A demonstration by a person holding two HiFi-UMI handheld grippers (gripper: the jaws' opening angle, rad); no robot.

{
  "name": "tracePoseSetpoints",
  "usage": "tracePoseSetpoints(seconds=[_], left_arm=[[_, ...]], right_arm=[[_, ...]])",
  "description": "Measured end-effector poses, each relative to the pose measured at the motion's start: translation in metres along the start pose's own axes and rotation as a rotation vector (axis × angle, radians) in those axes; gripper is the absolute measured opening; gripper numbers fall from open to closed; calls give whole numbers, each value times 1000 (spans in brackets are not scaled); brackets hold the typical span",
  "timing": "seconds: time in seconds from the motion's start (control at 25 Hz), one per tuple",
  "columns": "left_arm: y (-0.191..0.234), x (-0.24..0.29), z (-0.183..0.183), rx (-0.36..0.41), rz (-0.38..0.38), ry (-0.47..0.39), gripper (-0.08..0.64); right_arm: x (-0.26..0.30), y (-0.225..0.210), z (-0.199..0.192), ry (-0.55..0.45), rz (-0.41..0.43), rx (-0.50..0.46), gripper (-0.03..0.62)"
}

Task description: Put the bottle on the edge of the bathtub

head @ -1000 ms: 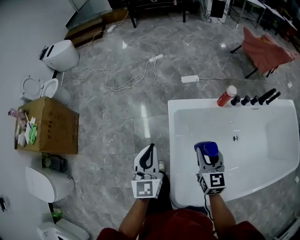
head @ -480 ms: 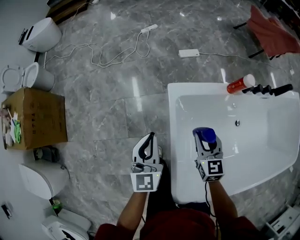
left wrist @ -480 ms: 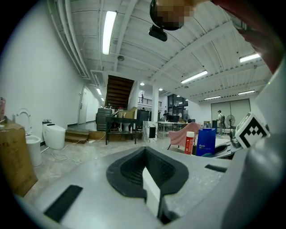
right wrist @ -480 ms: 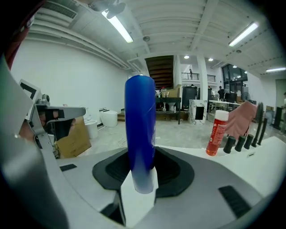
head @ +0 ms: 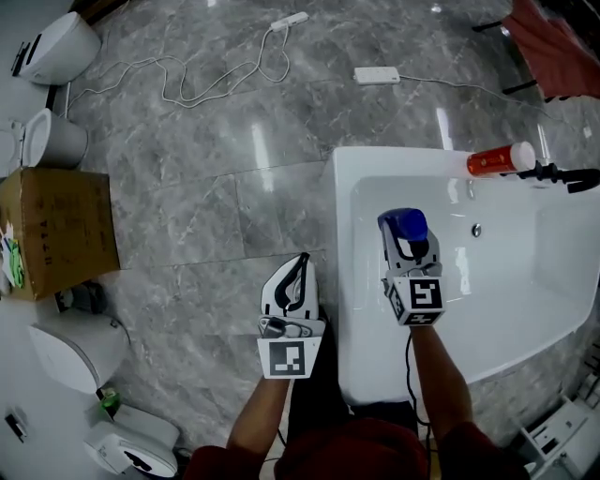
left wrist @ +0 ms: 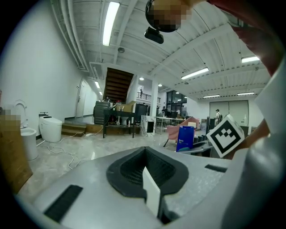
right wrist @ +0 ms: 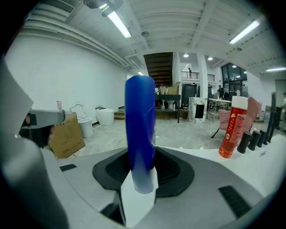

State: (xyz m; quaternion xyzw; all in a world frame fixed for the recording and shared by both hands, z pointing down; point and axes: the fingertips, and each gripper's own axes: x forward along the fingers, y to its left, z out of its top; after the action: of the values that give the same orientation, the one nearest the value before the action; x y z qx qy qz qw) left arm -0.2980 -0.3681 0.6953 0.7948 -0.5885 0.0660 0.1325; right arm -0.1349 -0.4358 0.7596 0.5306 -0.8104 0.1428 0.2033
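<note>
grip: my right gripper (head: 410, 255) clamped on blue bottle (head: 404, 225) | left gripper (head: 298, 272) closed, empty | pos: bottle held over left side of the bathtub (head: 339, 281) | todo: set it on the edge, release

Grey marble-tile floor (head: 216, 187), glossy, with glare streaks. A white bathtub (head: 342, 281) stands on it at right. On the tub's far rim is a red bottle (head: 497, 159) with a white cap, upright, just beside a row of black tap fittings (head: 562, 173). At left, a cardboard box (head: 56, 230), with white toilets (head: 58, 39) near it. On the far floor, a loose white cable (head: 178, 80) runs to a power strip (head: 289, 19). A small white box (head: 377, 75) with its own cord lies apart from the tub.
</note>
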Motion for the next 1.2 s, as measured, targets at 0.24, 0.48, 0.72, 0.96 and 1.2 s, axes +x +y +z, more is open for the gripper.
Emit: tracePoseSetpoints(seconds=[0.24, 0.48, 0.72, 0.96, 1.2], left_arm=[[0, 5, -16, -32, -19, 26, 5], [3, 12, -26, -9, -36, 39, 5], [8, 16, -32, -24, -33, 33, 5], [10, 23, -34, -49, -28, 19, 5], [5, 28, -25, -33, -35, 7, 5]], right_arm=[[54, -15, 18, -38, -1, -43, 149], [99, -30, 32, -62, -25, -47, 149], [124, -39, 35, -84, -60, 5, 150], [129, -36, 37, -99, -67, -7, 153], [135, -37, 27, -45, -35, 16, 227]])
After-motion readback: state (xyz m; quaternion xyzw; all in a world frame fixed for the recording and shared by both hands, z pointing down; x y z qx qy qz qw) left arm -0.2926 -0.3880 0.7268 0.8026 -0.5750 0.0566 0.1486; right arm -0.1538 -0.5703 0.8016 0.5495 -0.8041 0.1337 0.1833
